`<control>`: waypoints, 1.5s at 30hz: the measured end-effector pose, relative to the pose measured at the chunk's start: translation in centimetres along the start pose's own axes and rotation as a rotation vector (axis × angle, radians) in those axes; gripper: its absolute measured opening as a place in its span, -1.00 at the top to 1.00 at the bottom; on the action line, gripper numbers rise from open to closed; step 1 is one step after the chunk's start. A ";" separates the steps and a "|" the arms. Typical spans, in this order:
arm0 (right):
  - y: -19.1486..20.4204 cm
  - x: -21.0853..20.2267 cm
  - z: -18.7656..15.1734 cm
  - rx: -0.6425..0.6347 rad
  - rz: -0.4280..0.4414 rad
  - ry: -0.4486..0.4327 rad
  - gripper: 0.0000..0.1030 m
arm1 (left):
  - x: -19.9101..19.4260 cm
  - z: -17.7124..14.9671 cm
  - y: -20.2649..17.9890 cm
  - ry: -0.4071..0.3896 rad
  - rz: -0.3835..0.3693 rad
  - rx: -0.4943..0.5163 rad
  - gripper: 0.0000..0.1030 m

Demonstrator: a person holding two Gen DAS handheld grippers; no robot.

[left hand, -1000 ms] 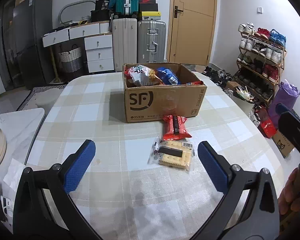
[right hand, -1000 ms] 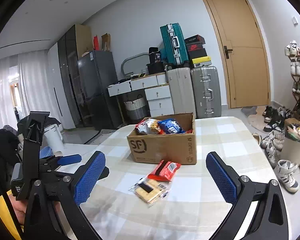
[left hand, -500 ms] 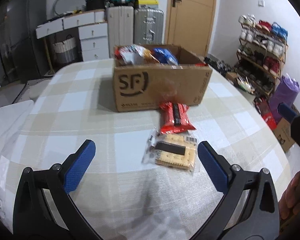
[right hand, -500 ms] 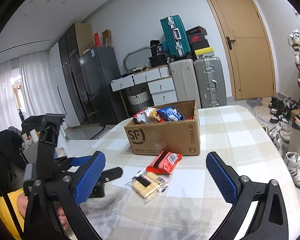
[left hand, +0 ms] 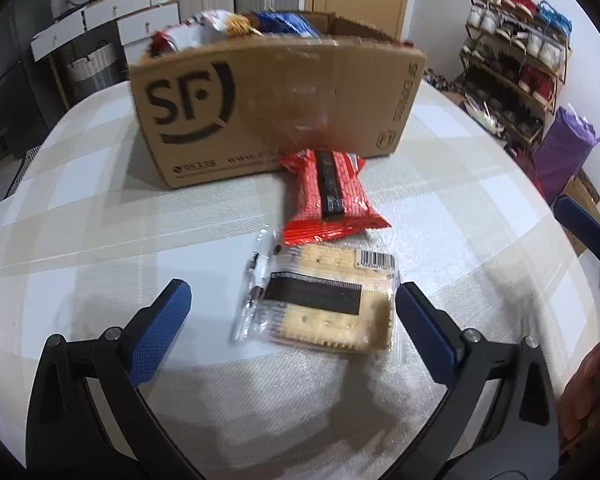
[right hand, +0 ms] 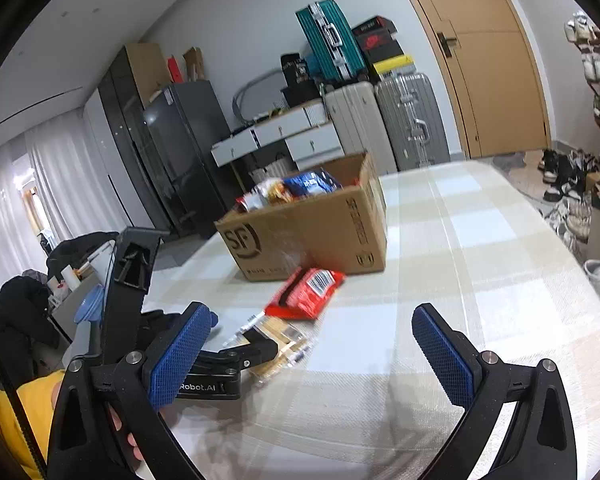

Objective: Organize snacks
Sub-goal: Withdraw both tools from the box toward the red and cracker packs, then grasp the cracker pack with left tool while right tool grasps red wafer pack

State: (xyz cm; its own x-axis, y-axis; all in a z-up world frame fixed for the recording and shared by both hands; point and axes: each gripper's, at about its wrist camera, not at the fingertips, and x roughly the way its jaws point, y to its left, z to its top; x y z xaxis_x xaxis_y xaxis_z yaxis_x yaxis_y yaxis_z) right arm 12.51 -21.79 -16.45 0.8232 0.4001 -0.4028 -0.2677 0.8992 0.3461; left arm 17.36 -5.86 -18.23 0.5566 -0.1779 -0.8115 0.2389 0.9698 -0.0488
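A clear packet of crackers (left hand: 328, 304) lies flat on the checked table (left hand: 100, 208). My left gripper (left hand: 290, 296) is open and low, one blue pad on each side of the packet, not touching it. Just beyond lies a red snack packet (left hand: 332, 196), its far end against the cardboard SF box (left hand: 276, 108). The box holds several snack bags (left hand: 228, 24). In the right wrist view my right gripper (right hand: 312, 314) hangs open and empty above the table. The left gripper (right hand: 244, 338) is at its lower left, over the crackers (right hand: 280, 344), near the red packet (right hand: 308, 292) and box (right hand: 312, 236).
Suitcases (right hand: 380, 120) and white drawers (right hand: 284, 136) stand behind the table, next to a wooden door (right hand: 492, 80). A shoe rack (left hand: 516, 64) and a purple bag (left hand: 564, 152) are on the right. A dark fridge (right hand: 172, 152) is at the left. The table's right edge (right hand: 560, 248) curves round.
My left gripper has moved forward and down, from well short of the crackers to straddling them, still open. The right gripper has come slightly closer to the box and tilted.
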 end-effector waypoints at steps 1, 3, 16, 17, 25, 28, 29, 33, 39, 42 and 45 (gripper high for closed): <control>-0.2 0.3 -0.1 0.011 0.006 0.010 -0.99 | 0.6 0.1 -0.1 0.004 -0.001 0.004 -0.98; -0.6 0.8 -0.2 0.035 0.024 0.029 -0.99 | 1.6 0.3 -0.3 0.022 -0.002 0.011 -0.98; -1.2 1.4 -0.5 0.079 0.016 0.066 -0.99 | 3.4 1.3 -1.1 0.013 -0.068 0.060 -0.29; -1.1 1.4 -0.6 0.075 0.012 0.065 -0.99 | 3.5 1.5 -1.0 0.010 -0.078 0.058 -0.18; 0.1 1.9 -0.4 0.026 -0.031 0.095 -0.99 | 2.3 0.8 0.2 0.003 -0.094 0.009 -0.12; 0.5 3.0 0.4 0.023 -0.038 0.126 -0.99 | 2.0 1.0 1.1 -0.010 -0.092 -0.018 -0.12; 0.6 3.6 0.7 0.024 -0.035 0.141 -0.99 | 1.6 0.9 1.6 -0.015 -0.090 -0.029 -0.12; 0.9 6.7 2.0 0.042 -0.020 0.223 -0.99 | 0.4 0.8 2.9 -0.046 -0.093 -0.070 -0.12; 2.5 12.5 3.4 0.009 -0.031 0.345 -0.98 | -2.2 -0.6 6.4 -0.099 -0.077 -0.133 -0.12; 3.4 14.7 3.9 -0.034 -0.076 0.370 -0.98 | -4.3 -1.6 8.8 -0.115 -0.072 -0.162 -0.12; 4.0 16.6 4.1 -0.059 -0.108 0.398 -0.93 | -5.7 -2.9 10.4 -0.128 -0.066 -0.184 -0.12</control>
State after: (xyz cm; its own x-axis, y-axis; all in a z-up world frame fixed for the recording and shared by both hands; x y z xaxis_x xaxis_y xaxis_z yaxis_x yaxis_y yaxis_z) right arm 27.15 -12.26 -18.29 0.5932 0.3300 -0.7343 -0.2287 0.9436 0.2393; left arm 14.39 5.73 -15.77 0.6435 -0.2498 -0.7235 0.1348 0.9675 -0.2141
